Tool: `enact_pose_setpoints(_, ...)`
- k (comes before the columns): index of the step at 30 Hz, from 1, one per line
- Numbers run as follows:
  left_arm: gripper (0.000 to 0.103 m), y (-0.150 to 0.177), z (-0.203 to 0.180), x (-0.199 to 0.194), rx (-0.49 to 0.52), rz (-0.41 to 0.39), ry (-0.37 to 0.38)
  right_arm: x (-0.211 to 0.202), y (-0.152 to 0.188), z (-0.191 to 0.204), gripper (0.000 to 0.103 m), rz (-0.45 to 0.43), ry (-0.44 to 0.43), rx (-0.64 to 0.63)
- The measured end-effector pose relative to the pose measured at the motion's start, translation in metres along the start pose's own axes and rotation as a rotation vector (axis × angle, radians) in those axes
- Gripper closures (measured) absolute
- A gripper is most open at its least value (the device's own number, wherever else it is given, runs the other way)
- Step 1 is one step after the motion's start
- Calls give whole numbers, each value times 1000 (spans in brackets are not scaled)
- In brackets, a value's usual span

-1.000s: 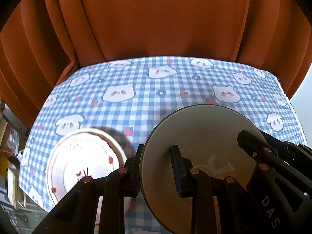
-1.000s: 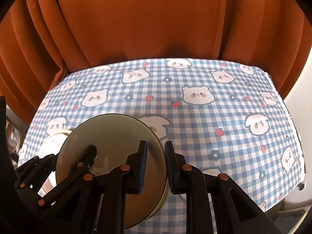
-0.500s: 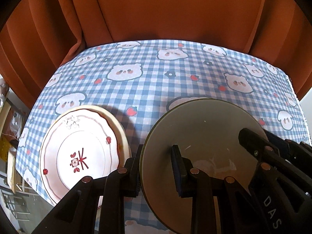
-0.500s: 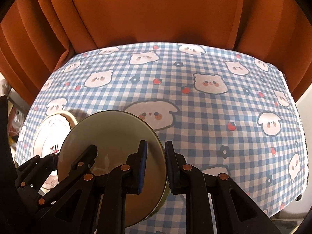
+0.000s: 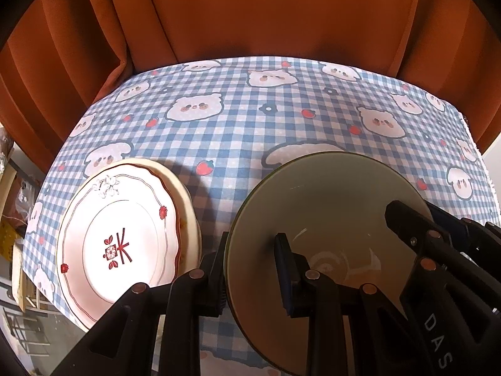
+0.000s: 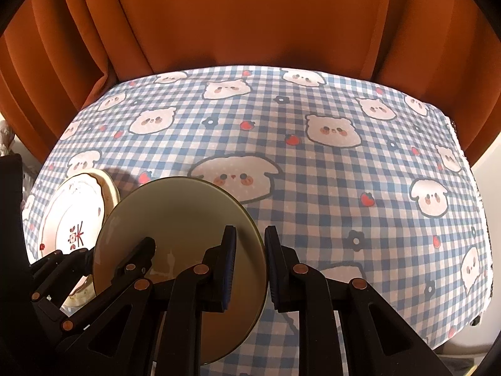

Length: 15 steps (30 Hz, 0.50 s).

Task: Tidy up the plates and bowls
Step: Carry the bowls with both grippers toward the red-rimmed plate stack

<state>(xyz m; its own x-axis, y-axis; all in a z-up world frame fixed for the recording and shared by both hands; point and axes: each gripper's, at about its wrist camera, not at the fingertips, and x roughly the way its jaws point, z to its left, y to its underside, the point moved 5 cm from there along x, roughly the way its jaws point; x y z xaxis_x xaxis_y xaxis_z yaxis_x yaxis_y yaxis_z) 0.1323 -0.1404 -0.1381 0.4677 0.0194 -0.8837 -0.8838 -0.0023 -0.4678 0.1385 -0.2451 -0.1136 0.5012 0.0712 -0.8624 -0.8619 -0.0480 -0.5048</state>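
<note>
Grippers are both holding one round olive-green bowl (image 5: 328,219) up over the table. The left gripper (image 5: 253,272) is pinching the bowl's left rim, with one black finger (image 5: 216,279) outside the wall and the other inside. The right gripper (image 6: 249,266) is pinching the bowl's right rim the same way, and its two jaws are sitting close together on the thin wall. In the left wrist view, the right gripper is showing as a black arm reaching in over the bowl's far right side. The bowl is tipping a bit, so its shiny inside is showing. It is hanging near the front edge of the table, left of the middle. Just beside it, at the front left corner of the table, a white round plate with red flowers and a wavy red line (image 5: 122,244) is lying on top of a cream plate (image 5: 189,206). The table is wearing a blue and white checked cloth with little bears and strawberries (image 6: 344,188). Behind the back edge, an orange curtain (image 5: 250,15) is hanging down.
</note>
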Motion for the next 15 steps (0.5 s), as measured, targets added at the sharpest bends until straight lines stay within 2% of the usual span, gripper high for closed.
enact_pose_setpoints(6,78,0,-1,-1,-17,-9,9,-1,2,-2,81,-3,0,3)
enact_pose_setpoints(8,74,-1,0,-2,-20,-12,19,-2,1,-2,81,-3,-2,4)
enact_pose_setpoints(12,65,-3,-3,-6,-19,-24,34,-3,0,-3,81,5,-21,9)
enact_pose_setpoints(14,57,-4,-4,-7,-19,-24,46,-4,-1,-2,80,7,-27,7)
enact_pose_setpoints(15,48,-3,-4,-7,-22,-23,51,-5,-2,-2,80,7,-27,5)
